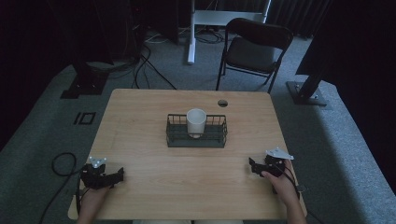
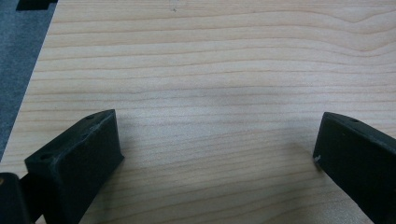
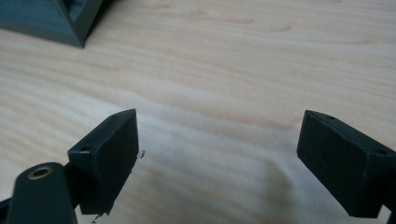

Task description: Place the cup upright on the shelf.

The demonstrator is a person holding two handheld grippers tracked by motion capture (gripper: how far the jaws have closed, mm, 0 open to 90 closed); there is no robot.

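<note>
Two grippers rest near the desk's front corners, left gripper and right gripper, jaws spread wide and empty. Well ahead, mid-desk, a plain white cup stands upright inside a dark wire basket; no writing is legible.

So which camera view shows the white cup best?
The high view. There the white cup stands upright inside the dark wire basket at the middle of the table, seen whole. The right gripper view catches just one corner of that basket, without the cup. The left gripper view looks at bare wood between open tongs.
</note>
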